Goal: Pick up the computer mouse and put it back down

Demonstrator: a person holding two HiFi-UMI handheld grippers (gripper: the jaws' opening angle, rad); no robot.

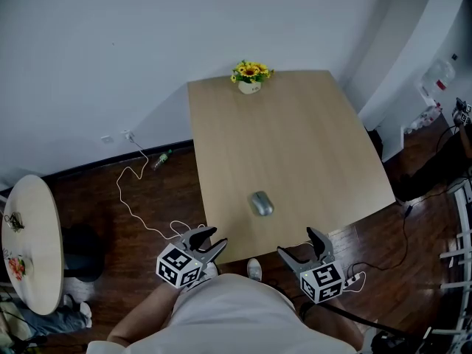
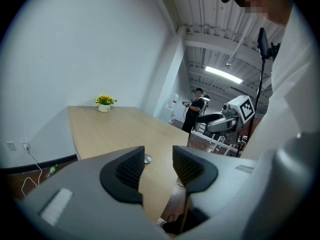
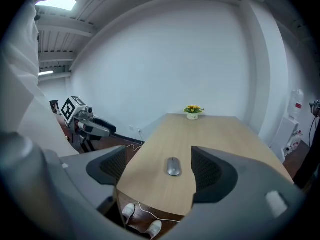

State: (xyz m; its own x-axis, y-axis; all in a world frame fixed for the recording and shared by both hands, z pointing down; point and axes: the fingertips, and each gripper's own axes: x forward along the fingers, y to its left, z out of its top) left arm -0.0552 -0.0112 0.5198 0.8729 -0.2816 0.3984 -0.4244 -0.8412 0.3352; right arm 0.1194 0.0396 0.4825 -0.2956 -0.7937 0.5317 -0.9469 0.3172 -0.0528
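Note:
A grey computer mouse [image 1: 261, 203] lies flat on the light wooden table [image 1: 310, 146], near its front edge. Both grippers hover just off that edge, in front of the person's body. My left gripper [image 1: 214, 240] is left of the mouse, open and empty. My right gripper [image 1: 297, 243] is right of the mouse, jaws spread wide and empty. In the right gripper view the mouse [image 3: 173, 167] shows between the jaws, some way ahead of my right gripper [image 3: 159, 168]. The left gripper view shows only a sliver of the mouse [image 2: 148, 159], beyond my left gripper [image 2: 159, 164].
A small pot of yellow flowers [image 1: 250, 76] stands at the table's far edge. A round side table [image 1: 29, 242] is at the left, and a white cable [image 1: 133, 198] trails over the dark floor. A person [image 2: 192, 109] stands far back in the room.

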